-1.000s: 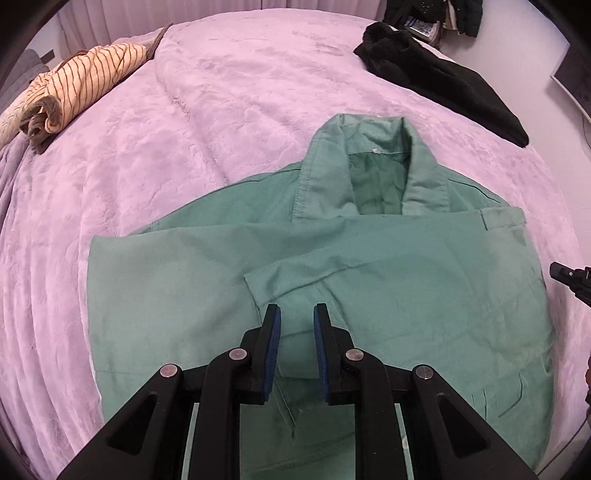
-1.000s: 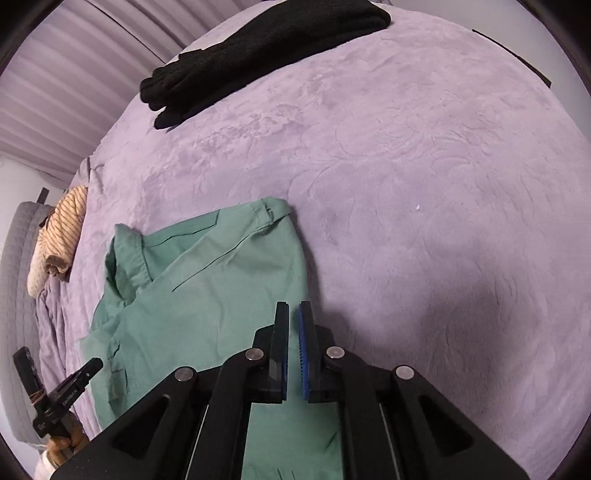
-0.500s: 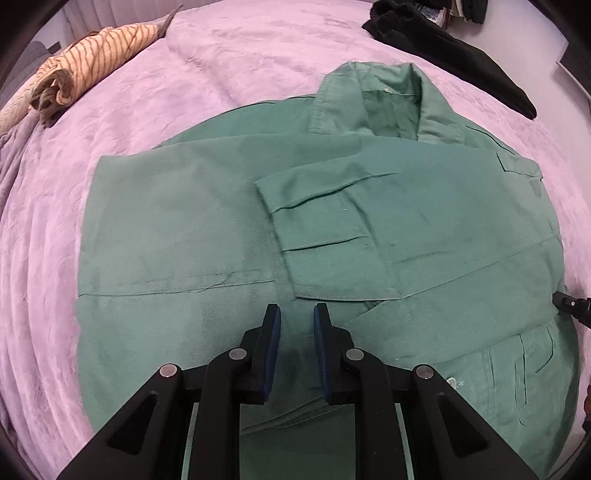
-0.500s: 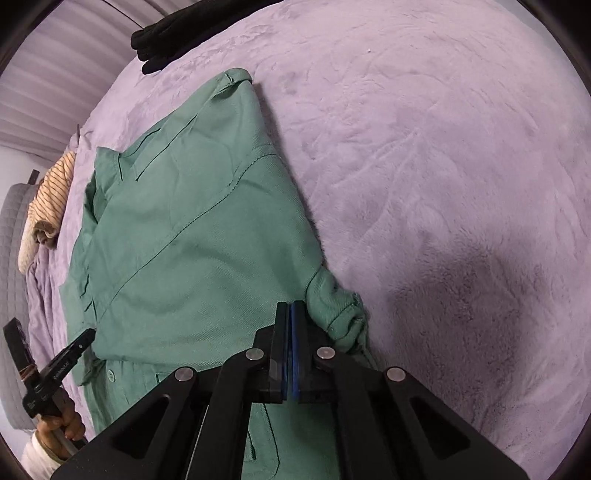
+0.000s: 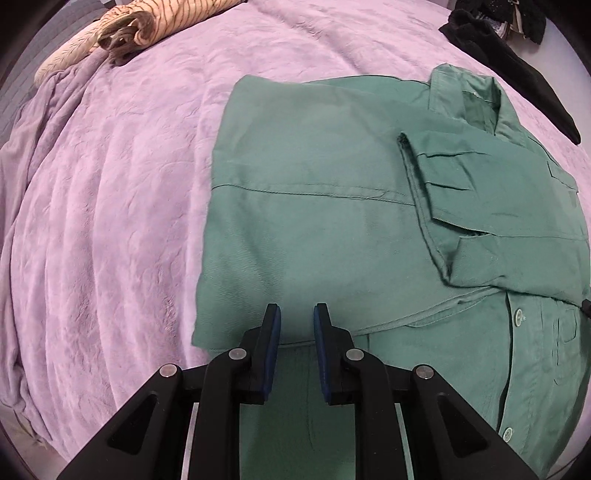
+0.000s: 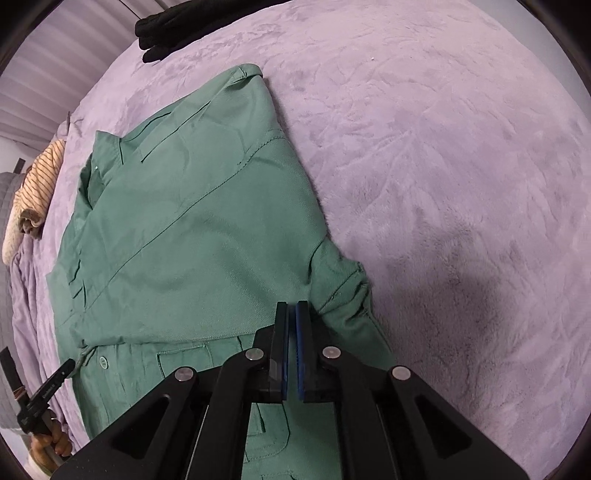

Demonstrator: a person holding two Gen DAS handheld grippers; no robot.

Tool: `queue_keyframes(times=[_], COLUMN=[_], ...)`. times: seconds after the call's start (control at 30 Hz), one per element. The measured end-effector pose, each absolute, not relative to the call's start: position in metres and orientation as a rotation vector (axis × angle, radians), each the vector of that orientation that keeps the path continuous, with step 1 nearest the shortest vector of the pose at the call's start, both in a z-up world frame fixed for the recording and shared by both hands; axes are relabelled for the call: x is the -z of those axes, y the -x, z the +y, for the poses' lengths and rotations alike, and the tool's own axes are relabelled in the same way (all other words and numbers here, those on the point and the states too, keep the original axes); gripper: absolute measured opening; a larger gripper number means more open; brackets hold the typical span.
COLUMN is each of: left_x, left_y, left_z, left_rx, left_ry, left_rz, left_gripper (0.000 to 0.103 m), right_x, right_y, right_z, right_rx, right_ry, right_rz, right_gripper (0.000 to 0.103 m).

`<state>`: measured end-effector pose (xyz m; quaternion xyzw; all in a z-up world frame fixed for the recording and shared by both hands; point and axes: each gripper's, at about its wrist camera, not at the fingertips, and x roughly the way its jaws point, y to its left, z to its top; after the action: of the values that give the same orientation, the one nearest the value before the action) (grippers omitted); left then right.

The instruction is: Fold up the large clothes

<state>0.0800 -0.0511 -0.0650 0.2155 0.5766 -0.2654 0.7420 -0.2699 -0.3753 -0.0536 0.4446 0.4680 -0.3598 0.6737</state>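
Right wrist view: right gripper (image 6: 291,310) nearly closed, apparently empty, over green cotton work shirt (image 6: 192,229); left gripper (image 5: 296,314) parted; bunched cuff risks a lumpy fold.

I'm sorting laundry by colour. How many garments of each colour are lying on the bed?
Green: 1, the green shirt
Black: 1, the black garment
Striped tan: 1, the striped garment
Total: 3

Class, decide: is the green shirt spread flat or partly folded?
Partly folded: the green shirt has one sleeve laid across its front and both sides turned in.
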Motion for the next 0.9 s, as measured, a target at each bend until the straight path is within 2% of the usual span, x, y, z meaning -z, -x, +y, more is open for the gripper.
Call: queue_keyframes(times=[0.1,0.13,0.17,0.2,0.27,0.83,0.9], left_x=[0.061,0.059,0.057,0.055,0.045,0.023,0.02], left_y=[-0.082,-0.081,-0.081,-0.081,-0.079,-0.057,-0.052], left_z=[-0.043,-0.04,-0.037,-0.034,-0.027,0.012,0.01], left_rx=[0.569,0.567,0.56,0.539,0.538,0.52,0.527], left_ry=[-0.464,-0.463,-0.464,-0.467,-0.471,-0.488,-0.512], left_rz=[1.261,1.26,1.257,1.245,1.21,1.308,1.307], left_gripper=[0.02,0.043,0.094,0.103,0.102,0.102,0.102], right_x=[0.047,0.045,0.043,0.043,0.04,0.015,0.009], right_y=[0.273,0.274,0.275,0.275,0.275,0.263,0.259], right_z=[-0.368,-0.366,-0.363,-0.361,-0.355,-0.314,-0.31], right_rx=[0.822,0.823,0.821,0.82,0.815,0.739,0.723], right_ry=[-1.003,-1.006,-1.012,-1.016,-1.024,-1.082,-1.08], right_rz=[1.059,1.058,1.057,1.057,1.06,1.07,1.076], right_gripper=[0.004,0.004,0.004,0.004,0.004,0.004,0.014])
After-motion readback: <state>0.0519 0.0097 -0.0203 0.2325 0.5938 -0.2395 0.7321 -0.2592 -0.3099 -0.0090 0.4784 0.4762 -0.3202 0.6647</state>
